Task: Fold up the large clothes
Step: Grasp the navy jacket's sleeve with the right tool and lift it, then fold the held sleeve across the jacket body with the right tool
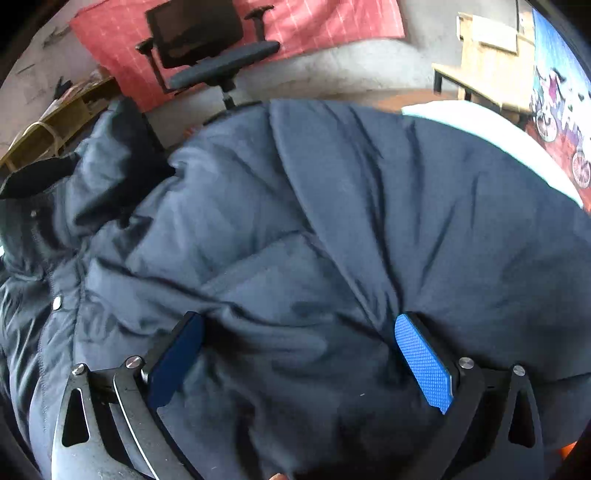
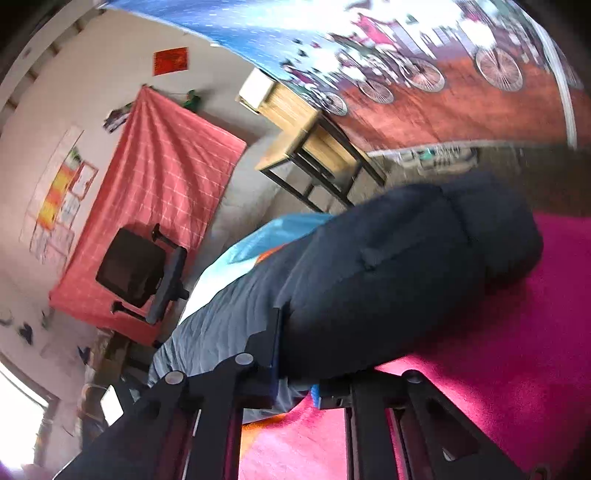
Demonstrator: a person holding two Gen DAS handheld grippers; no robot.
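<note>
**Dark puffer jacket under both grippers**

Left wrist view: a dark navy quilted jacket (image 1: 314, 221) fills most of the frame, puffy and creased, with a metal snap button (image 1: 56, 302) on its placket at the left and a black collar area bunched at the upper left; the left gripper (image 1: 299, 354) stands wide, its blue pads (image 1: 424, 363) spread apart and pressed against the fabric, nothing pinched between them; behind the jacket are an office chair (image 1: 207, 48), a red cloth (image 1: 332, 22) on the wall, and a wooden desk (image 1: 487, 66).

Right wrist view: the jacket (image 2: 388, 273) lies on a magenta surface (image 2: 517, 350), one thick padded fold bulging upward; the right gripper (image 2: 295, 384) is clamped on that fold's near edge, the fingers close together around the fabric; a light blue sheet (image 2: 258, 240) lies beyond it, with the chair (image 2: 140, 273), red cloth (image 2: 159, 177) and desk (image 2: 295, 147) further back.
</note>
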